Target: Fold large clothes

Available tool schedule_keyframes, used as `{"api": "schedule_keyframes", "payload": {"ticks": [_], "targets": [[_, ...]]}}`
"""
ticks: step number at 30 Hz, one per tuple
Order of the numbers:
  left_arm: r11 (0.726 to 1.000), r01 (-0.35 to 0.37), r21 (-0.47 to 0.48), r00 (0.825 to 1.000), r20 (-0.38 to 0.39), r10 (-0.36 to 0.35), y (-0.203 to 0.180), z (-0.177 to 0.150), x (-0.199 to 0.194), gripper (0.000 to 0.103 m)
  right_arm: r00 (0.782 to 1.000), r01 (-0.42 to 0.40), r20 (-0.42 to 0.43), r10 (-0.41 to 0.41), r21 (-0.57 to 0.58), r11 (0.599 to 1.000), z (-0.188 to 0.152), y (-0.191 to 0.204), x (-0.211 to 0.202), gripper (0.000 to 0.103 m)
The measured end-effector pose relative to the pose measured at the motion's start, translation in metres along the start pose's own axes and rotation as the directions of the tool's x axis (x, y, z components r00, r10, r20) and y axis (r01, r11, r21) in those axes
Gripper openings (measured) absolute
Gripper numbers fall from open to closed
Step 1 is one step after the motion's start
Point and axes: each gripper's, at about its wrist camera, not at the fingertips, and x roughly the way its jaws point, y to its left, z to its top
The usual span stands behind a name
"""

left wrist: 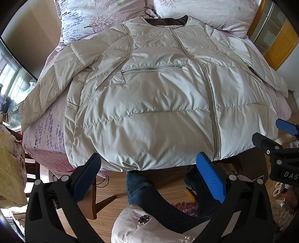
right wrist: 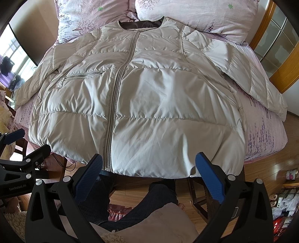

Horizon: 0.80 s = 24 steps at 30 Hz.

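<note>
A cream quilted down jacket [left wrist: 149,97] lies flat and zipped on a table covered with a pink floral sheet, collar away from me, both sleeves spread out to the sides. It fills the right wrist view too [right wrist: 145,97]. My left gripper [left wrist: 149,160] is open and empty, just in front of the jacket's hem, left of the zipper. My right gripper [right wrist: 149,160] is open and empty, in front of the hem, right of the zipper. The right gripper also shows at the edge of the left wrist view [left wrist: 280,136], and the left gripper shows in the right wrist view [right wrist: 18,142].
Two floral pillows [left wrist: 205,11] lie beyond the collar. The sheet-covered table edge [right wrist: 265,134] drops to a wooden floor [left wrist: 112,188]. The person's jeans-clad legs [left wrist: 142,188] are below the hem. A wooden door frame [right wrist: 286,69] stands on the right.
</note>
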Motion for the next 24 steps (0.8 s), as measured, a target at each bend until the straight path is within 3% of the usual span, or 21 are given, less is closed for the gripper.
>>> {"api": "schedule_keyframes", "payload": {"ticks": [24], "targets": [[1.0,0.009,-0.014,1.0,-0.009,-0.009,0.0059,0.0058,0.0064,0.101,1.0,0.009,-0.002,-0.009,0.012,1.0,0.0054,-0.0034,0.0009,0.101]]}}
